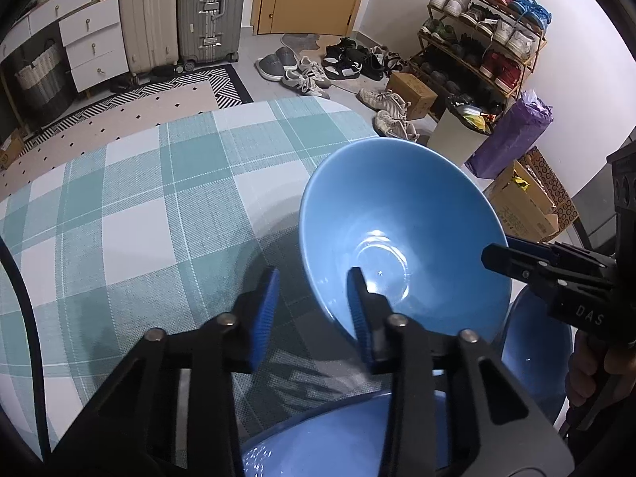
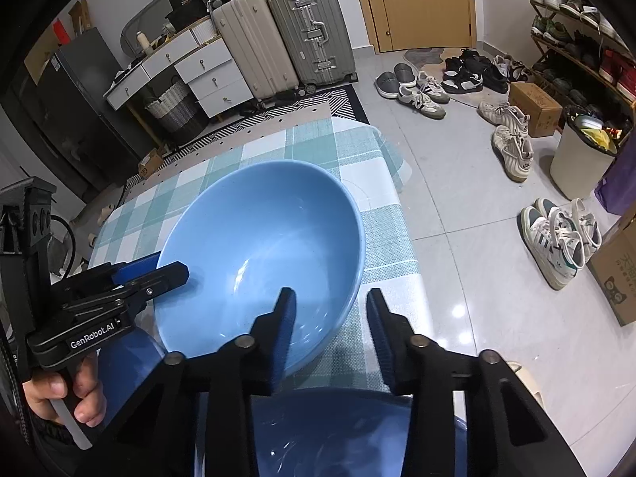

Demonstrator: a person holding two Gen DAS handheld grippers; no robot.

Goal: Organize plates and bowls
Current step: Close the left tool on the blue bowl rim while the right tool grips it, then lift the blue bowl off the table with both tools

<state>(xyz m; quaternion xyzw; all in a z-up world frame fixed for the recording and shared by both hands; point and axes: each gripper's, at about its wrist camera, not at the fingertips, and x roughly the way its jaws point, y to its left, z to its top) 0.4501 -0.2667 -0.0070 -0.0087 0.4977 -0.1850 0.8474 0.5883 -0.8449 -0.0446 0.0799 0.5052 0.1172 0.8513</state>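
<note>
A large light-blue bowl (image 1: 397, 206) (image 2: 258, 214) sits over the checked tablecloth, held by both grippers at opposite sides. My left gripper (image 1: 314, 274) straddles its near rim, one finger inside and one outside. The right wrist view shows this left gripper (image 2: 167, 268) clamped on the rim. My right gripper (image 2: 332, 294) straddles the other side the same way, and in the left wrist view it (image 1: 501, 252) pinches the rim. Beneath lie two more blue dishes (image 1: 338, 437) (image 1: 532, 357), partly hidden by the fingers.
The round table with teal plaid cloth (image 1: 139, 218) (image 2: 381, 238) ends just beyond the bowl. On the floor past it are loose shoes (image 2: 512, 147), a bin (image 2: 580, 159), cardboard boxes (image 1: 520, 206), a shoe rack (image 1: 477, 39) and suitcases (image 2: 278, 39).
</note>
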